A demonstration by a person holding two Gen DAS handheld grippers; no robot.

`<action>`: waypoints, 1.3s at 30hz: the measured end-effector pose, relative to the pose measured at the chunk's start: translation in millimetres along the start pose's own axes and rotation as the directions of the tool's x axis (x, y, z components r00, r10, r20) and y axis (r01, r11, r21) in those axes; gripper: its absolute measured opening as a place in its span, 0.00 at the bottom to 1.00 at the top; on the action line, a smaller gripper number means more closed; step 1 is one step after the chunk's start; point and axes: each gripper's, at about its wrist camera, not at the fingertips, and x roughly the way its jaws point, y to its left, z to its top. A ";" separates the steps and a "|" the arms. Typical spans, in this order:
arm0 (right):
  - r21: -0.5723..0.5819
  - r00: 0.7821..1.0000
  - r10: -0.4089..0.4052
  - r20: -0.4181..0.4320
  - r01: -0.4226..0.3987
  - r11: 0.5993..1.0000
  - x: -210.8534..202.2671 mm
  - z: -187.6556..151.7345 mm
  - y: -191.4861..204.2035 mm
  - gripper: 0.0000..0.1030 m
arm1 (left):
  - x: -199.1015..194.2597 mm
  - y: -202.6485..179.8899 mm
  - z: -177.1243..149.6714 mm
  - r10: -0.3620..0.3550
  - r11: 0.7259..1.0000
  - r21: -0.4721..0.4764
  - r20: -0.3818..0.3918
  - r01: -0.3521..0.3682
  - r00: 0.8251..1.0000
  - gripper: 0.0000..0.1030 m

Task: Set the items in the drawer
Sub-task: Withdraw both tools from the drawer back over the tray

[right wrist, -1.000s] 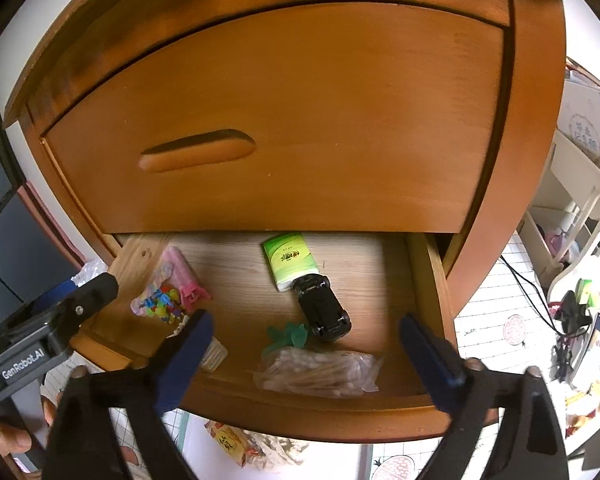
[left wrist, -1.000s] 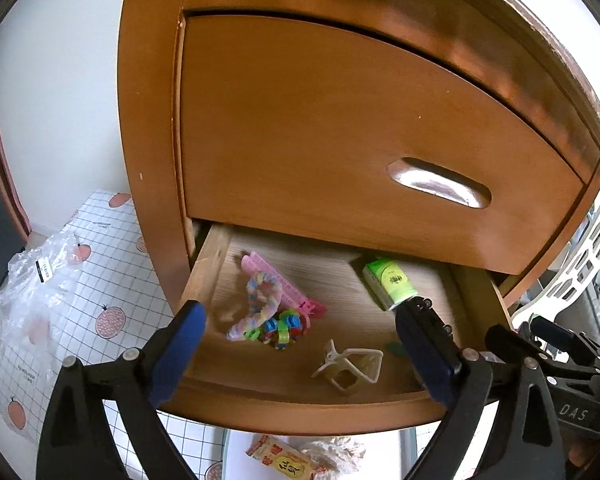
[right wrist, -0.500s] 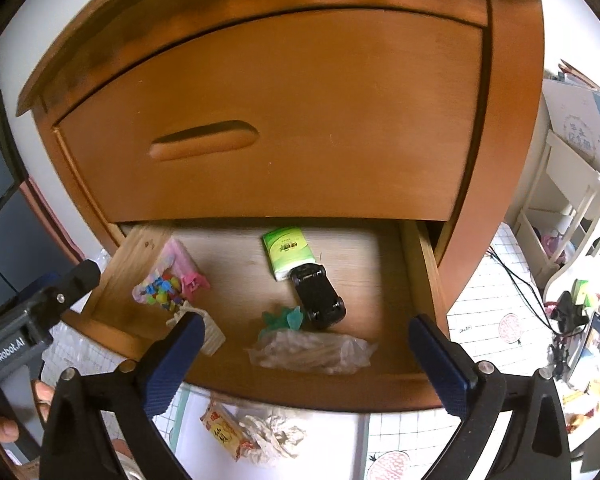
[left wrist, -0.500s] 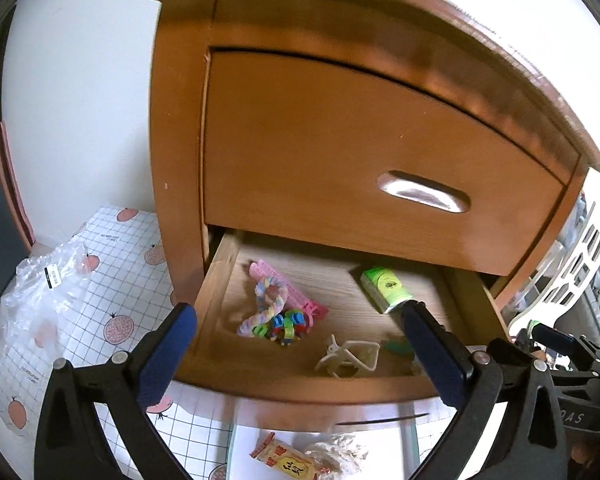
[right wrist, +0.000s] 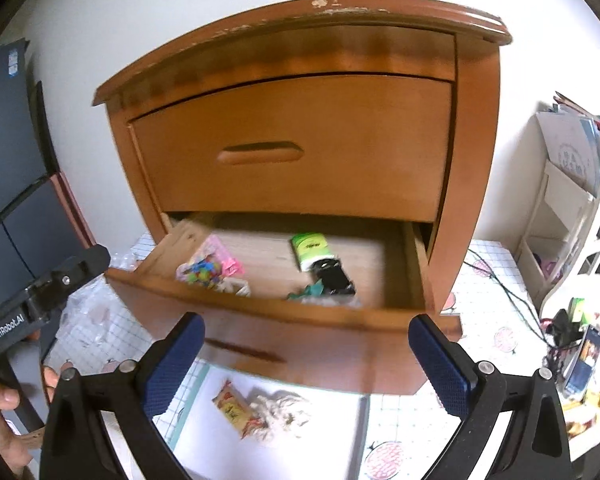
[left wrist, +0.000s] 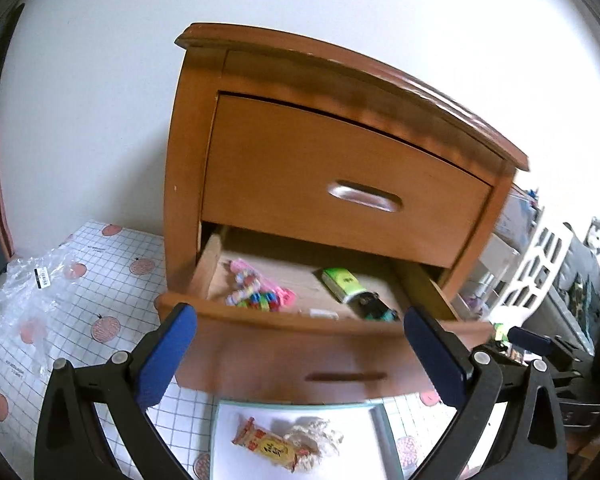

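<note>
The wooden nightstand's lower drawer (left wrist: 284,344) (right wrist: 300,344) is pulled out and holds several items: a pink comb with a colourful bead toy (left wrist: 256,294) (right wrist: 210,266), a green packet (left wrist: 342,282) (right wrist: 312,248) and a black toy car (left wrist: 374,306) (right wrist: 334,278). On the white tray (left wrist: 300,420) (right wrist: 220,412) in front of the drawer lie a snack packet (left wrist: 266,444) (right wrist: 232,410) and a white crumpled piece (left wrist: 316,434) (right wrist: 280,410). My left gripper (left wrist: 300,354) and right gripper (right wrist: 306,360) are both open and empty, held back from the drawer front above the tray.
The upper drawer (left wrist: 340,188) is closed. A clear plastic bag (left wrist: 24,292) lies on the checked mat at left. White shelves with clutter (right wrist: 568,216) stand at right. A person's hand (right wrist: 2,412) holds the left gripper's body (right wrist: 40,300).
Both grippers have pulled back and away from the drawer, so the whole nightstand, the drawer front and the tray with the snack packet now show. Both stay open and empty.
</note>
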 end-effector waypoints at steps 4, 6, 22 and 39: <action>0.013 1.000 -0.015 0.008 0.014 1.000 -5.6 -28.5 3.7 1.00 | -6.9 -2.5 -32.7 -0.045 0.999 -0.017 -0.015 0.045 0.999 1.00; 0.018 1.000 -0.022 0.005 0.022 1.000 -3.1 -49.2 4.3 1.00 | -2.1 -2.2 -50.3 -0.039 0.999 -0.019 -0.045 0.038 0.998 1.00; 0.114 0.975 -0.017 -0.219 0.043 0.993 72.4 -144.4 -15.9 1.00 | 74.1 16.5 -148.8 0.036 0.996 -0.065 -0.371 -0.065 0.928 1.00; 0.106 0.927 0.009 -0.375 0.033 0.994 139.6 -203.5 -12.1 1.00 | 122.2 39.3 -203.0 0.096 0.983 -0.084 -0.520 -0.163 0.849 1.00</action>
